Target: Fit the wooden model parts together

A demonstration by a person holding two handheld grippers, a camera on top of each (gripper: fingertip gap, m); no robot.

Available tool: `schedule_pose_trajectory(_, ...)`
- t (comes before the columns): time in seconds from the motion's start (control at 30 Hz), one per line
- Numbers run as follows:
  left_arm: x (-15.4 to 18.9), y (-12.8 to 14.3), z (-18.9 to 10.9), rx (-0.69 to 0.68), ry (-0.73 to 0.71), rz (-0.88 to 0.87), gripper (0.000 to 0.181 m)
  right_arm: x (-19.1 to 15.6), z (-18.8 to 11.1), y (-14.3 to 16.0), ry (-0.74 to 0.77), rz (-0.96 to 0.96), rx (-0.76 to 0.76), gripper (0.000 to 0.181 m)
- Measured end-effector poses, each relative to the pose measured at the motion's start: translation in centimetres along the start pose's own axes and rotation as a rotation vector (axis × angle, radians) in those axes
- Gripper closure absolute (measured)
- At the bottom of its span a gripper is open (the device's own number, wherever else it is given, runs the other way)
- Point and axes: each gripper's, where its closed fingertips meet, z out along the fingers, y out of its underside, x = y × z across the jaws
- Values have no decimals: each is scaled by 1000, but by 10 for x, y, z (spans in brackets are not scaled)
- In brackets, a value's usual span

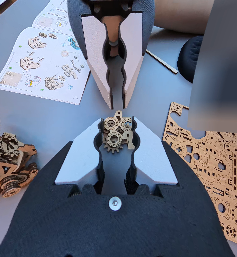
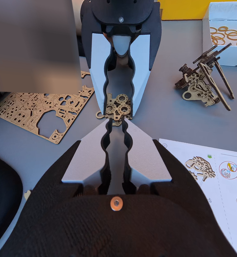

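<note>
A small wooden gear assembly [image 1: 115, 134] of ringed plates and cogs lies on the grey table; it also shows in the right wrist view [image 2: 118, 107]. My left gripper [image 1: 117, 120] is shut on it, one finger at each side, and shows from the front in the right wrist view [image 2: 118, 112]. My right gripper [image 2: 116, 121] faces it head-on, its jaws a narrow gap apart and empty. Its tips stand right at the assembly's small end tab [image 1: 118, 112]. It also shows in the left wrist view [image 1: 117, 107].
An open instruction booklet [image 1: 42, 62] lies beside the right gripper. A laser-cut wooden parts sheet [image 1: 212, 166] lies on the other side. A partly built wooden model [image 2: 202, 86] stands near a white box of rubber bands [image 2: 226, 34]. A wooden stick [image 1: 162, 61] lies farther back. Left and right tips are no more than a few centimetres apart.
</note>
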Motion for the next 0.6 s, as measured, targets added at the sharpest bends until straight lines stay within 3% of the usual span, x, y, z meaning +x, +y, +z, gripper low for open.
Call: schedule_pose_trajectory(0.6,0,8,2,-31,-1,4,143,-2,6,-2,-1,-12,-7,177)
